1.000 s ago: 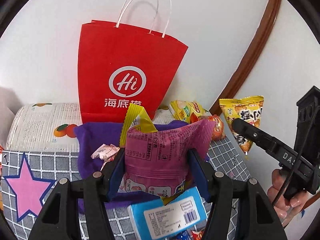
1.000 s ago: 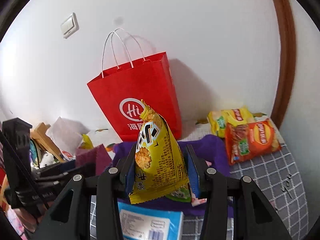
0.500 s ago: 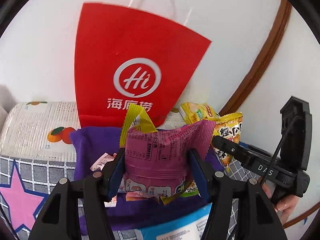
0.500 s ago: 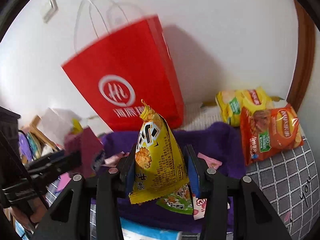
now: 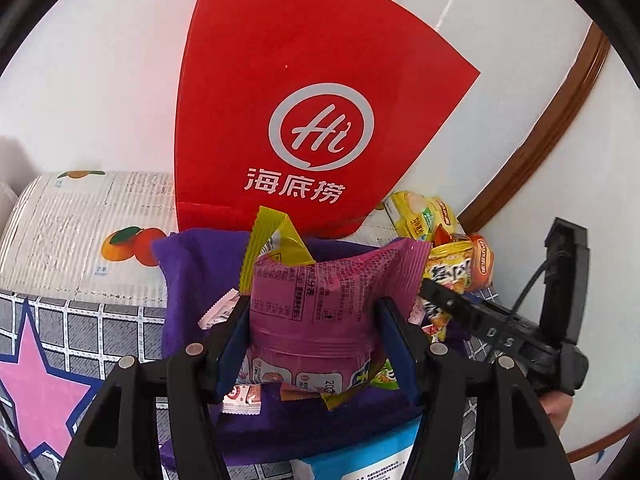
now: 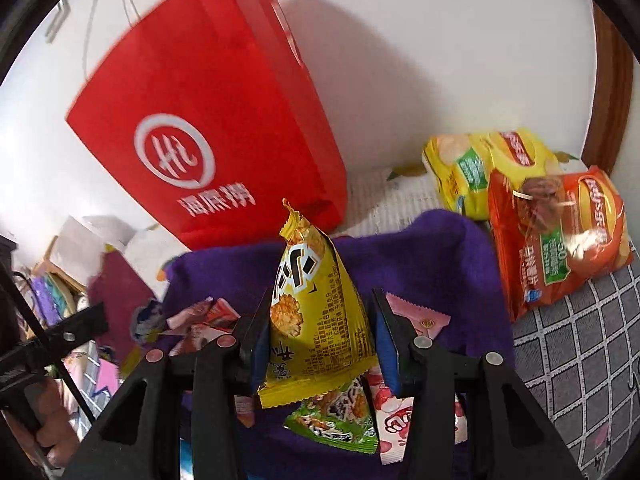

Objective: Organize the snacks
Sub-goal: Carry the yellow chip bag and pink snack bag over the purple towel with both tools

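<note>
My left gripper [image 5: 312, 344] is shut on a pink snack packet [image 5: 316, 300], with a yellow-green packet [image 5: 276, 244] pressed behind it, held above a purple cloth [image 5: 192, 264]. My right gripper [image 6: 318, 340] is shut on a yellow triangular snack packet [image 6: 312, 300] above the same purple cloth [image 6: 420, 252]. A red paper bag [image 5: 304, 92] with white handles stands against the wall just beyond both grippers, also in the right wrist view [image 6: 208, 120]. The right gripper also shows at the right of the left wrist view [image 5: 480, 320].
Small snack packets lie on the purple cloth, a green one [image 6: 336, 420] and pink ones [image 6: 416, 320]. A yellow chip bag [image 6: 480, 168] and an orange chip bag [image 6: 560, 236] lie at the right. A blue-white packet [image 5: 360, 456] lies near. Clutter sits at the left [image 6: 60, 280].
Both grippers have moved forward toward the red bag with their packets still held; the bag now looms larger and closer. The blue-white packet has slid toward the bottom edge.
</note>
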### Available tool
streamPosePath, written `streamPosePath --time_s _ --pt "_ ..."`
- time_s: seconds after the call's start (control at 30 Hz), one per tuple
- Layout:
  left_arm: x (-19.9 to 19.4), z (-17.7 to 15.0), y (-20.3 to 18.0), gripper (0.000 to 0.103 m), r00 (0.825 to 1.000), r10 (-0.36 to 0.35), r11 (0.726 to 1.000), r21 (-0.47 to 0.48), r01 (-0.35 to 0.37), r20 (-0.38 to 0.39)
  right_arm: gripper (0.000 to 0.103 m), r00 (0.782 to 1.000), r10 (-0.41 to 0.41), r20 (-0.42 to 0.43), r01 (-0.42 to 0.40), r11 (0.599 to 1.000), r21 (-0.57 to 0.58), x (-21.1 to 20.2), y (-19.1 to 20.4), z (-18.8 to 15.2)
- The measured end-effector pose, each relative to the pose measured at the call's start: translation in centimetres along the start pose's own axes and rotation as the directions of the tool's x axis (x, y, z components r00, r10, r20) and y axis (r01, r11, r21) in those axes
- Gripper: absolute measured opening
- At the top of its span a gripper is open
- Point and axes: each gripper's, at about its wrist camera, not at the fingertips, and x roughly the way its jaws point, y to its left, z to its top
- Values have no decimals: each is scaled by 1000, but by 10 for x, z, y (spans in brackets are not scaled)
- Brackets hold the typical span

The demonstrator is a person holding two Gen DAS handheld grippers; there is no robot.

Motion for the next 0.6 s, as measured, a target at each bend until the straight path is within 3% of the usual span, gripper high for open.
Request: streamPosePath --time_s 0.6 --pt "6 0 -4 60 1000 2 1000 -1 -2 -15 46 991 -32 -128 31 999 -9 38 4 -14"
